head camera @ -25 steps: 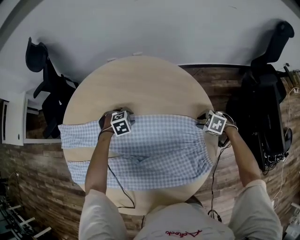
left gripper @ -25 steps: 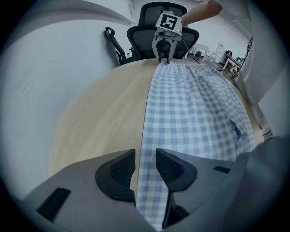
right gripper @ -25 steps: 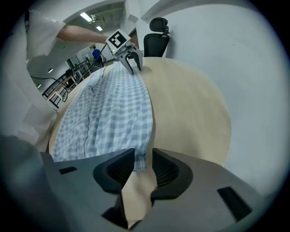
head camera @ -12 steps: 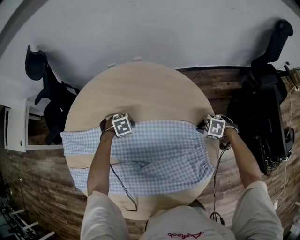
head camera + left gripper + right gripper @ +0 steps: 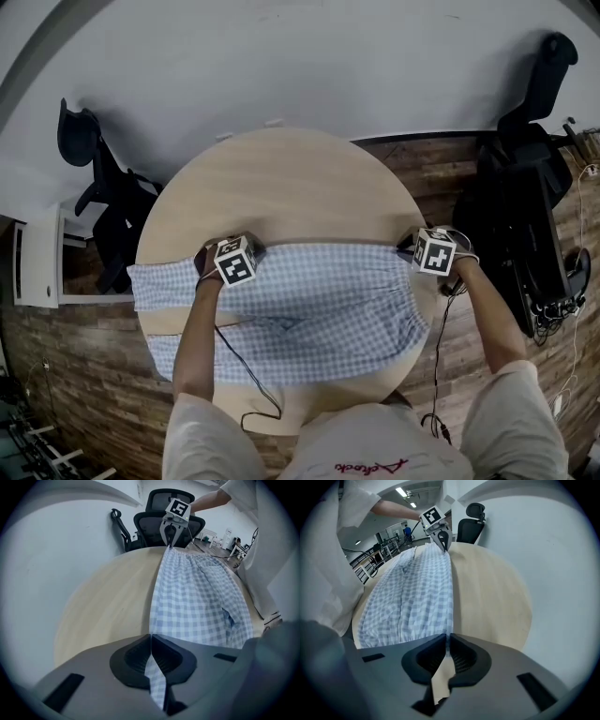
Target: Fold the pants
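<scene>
Blue-and-white checked pants (image 5: 309, 314) lie spread across the round wooden table (image 5: 281, 183), legs toward the left. My left gripper (image 5: 230, 258) is at the far edge of the upper leg. In the left gripper view its jaws (image 5: 151, 648) are shut on a fold of checked cloth (image 5: 157, 686). My right gripper (image 5: 429, 251) is at the far waistband corner. Its jaws (image 5: 447, 648) have just been closing and pinch the cloth's thin edge. The far hem (image 5: 161, 588) runs taut between both grippers, with the right gripper (image 5: 169, 538) seen holding it raised.
Black office chairs stand at the left (image 5: 94, 178) and the right (image 5: 530, 187) of the table. A white cabinet (image 5: 37, 267) sits at the far left. Cables (image 5: 239, 366) hang from both grippers over the near table edge. The floor is wood plank.
Both grippers have risen slightly with the pants' far edge. The left marker cube has shifted a little left and toward me. The hem between them now looks straighter.
</scene>
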Demonstrator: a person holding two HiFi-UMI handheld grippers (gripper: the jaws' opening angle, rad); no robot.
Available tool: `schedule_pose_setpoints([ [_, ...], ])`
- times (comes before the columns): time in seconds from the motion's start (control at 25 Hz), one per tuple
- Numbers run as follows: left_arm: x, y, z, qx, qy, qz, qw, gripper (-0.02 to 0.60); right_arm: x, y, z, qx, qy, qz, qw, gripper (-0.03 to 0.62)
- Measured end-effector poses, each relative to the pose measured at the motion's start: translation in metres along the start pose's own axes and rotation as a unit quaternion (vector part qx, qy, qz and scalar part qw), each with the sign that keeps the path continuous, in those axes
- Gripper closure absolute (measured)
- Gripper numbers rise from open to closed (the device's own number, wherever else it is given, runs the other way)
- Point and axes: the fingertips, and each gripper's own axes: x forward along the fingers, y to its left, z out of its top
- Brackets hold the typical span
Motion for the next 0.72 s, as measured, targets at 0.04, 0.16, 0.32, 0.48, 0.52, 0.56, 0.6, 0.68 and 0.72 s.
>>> schedule_pose_setpoints([
  [0.04,-0.007,-0.002,0.001,-0.001,-0.006,0.01,0.9999,0.545,-0.005,0.001,0.001,-0.006,-0.001,-0.01,1.0,0.543],
  [0.16,-0.029,-0.011,0.003,-0.001,-0.018,0.04,0.999,0.545,-0.021,0.004,0.007,-0.021,-0.006,-0.047,0.999,0.543],
  [0.32,-0.06,-0.033,0.002,0.0,-0.031,0.076,0.9966,0.545,-0.046,0.017,0.021,-0.036,-0.019,-0.092,0.995,0.543],
  [0.48,-0.086,-0.065,0.003,0.007,-0.04,0.106,0.9935,0.545,-0.067,0.042,0.026,-0.062,-0.017,-0.123,0.99,0.543],
  [0.52,-0.091,-0.075,0.003,0.008,-0.043,0.113,0.9927,0.545,-0.071,0.049,0.026,-0.068,-0.015,-0.131,0.989,0.543],
  [0.56,-0.096,-0.085,0.003,0.008,-0.046,0.119,0.9918,0.545,-0.075,0.057,0.027,-0.074,-0.013,-0.139,0.987,0.543],
  [0.6,-0.1,-0.096,0.002,0.007,-0.05,0.123,0.9911,0.545,-0.078,0.065,0.027,-0.081,-0.01,-0.148,0.986,0.543],
  [0.68,-0.108,-0.118,0.001,0.006,-0.056,0.13,0.9899,0.545,-0.084,0.082,0.026,-0.091,-0.005,-0.163,0.982,0.543],
  [0.72,-0.111,-0.129,0.001,0.006,-0.059,0.133,0.9893,0.545,-0.086,0.09,0.026,-0.096,-0.003,-0.169,0.981,0.543],
])
